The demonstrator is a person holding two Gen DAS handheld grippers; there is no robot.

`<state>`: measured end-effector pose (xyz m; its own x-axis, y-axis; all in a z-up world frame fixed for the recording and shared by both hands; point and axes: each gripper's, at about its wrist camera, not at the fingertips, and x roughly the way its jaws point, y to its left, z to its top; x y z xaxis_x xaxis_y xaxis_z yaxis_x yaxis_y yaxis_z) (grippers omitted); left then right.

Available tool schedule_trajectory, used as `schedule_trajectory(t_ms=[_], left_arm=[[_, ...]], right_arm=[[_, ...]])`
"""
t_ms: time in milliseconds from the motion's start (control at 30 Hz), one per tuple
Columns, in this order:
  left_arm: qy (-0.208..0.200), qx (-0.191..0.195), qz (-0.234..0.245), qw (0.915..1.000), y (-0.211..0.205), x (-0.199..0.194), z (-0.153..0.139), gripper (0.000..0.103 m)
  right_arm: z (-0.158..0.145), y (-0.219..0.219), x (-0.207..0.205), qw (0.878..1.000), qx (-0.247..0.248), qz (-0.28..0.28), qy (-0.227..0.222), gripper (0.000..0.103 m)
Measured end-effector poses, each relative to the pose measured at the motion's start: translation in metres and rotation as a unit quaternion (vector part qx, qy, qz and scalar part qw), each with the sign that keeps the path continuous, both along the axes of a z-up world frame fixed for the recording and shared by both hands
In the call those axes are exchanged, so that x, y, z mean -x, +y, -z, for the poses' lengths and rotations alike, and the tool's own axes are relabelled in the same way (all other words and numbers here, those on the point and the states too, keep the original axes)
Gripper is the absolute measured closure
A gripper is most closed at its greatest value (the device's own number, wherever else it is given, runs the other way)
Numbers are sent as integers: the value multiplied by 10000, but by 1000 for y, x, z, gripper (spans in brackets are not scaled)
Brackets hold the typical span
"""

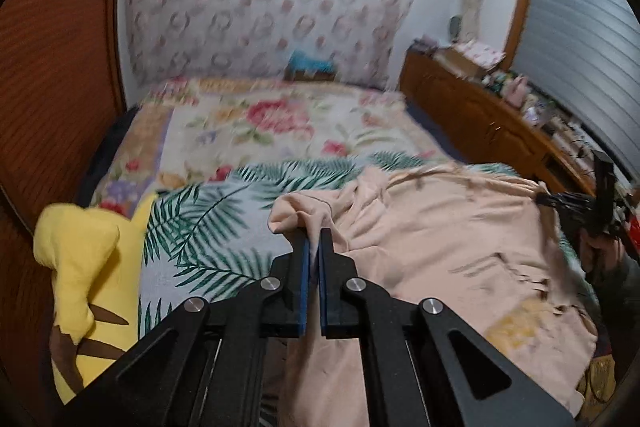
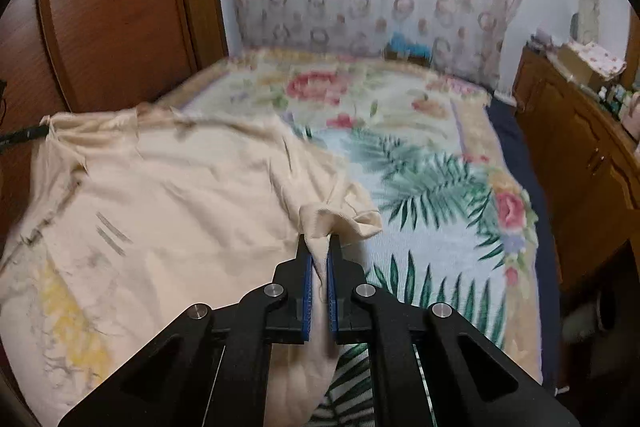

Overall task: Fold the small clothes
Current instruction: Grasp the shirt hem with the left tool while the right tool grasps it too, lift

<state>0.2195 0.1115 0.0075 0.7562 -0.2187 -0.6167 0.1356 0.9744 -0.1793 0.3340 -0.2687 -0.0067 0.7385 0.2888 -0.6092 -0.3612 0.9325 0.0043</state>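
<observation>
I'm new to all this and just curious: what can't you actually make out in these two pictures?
- Print on the peach garment: right wrist view, motion blur smears it.
- Items on the wooden dresser: left wrist view, small and blurred.
- Yellow plush toy: left wrist view, partly hidden behind the left gripper.
- Blue object by the wall: right wrist view, blurred.

A bed point(image 2: 516, 147) fills the room between a wooden wall and a low cabinet, covered by a flowered blanket point(image 2: 320, 87) with a palm-leaf sheet point(image 2: 432, 183) spread over its near part. On the sheet lies a peach shirt point(image 2: 180, 207), rumpled and partly raised at two corners. A yellow plush toy point(image 1: 88, 267) rests at the bed's left edge, beside the shirt.
</observation>
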Motion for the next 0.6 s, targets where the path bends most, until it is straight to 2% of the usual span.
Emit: schedule_trajectory(t_ms=[100,233,433,500,600], left_arm=[[-283,11,121,9995,-8,32,-22,98],[-527,17,203,9984,-13,77,-39,98],[-681,-24,142,9976,-8,154,-43,98],[-709,-91,41,9974,-5,180,-40,98],[-602,4,-92,9981,1,216,-29,98]], right_arm=[[-25,-2,27,9994,-128,-17,-325,97],[-45,-6,74,9981,-248,-153,-546,97],[-45,-21,165,9968,-250,-289,-705,97],[-42,-29,195,9967,-246,-308,-706,97],[-39,-37,233,9969,-305,-338,-635,97]])
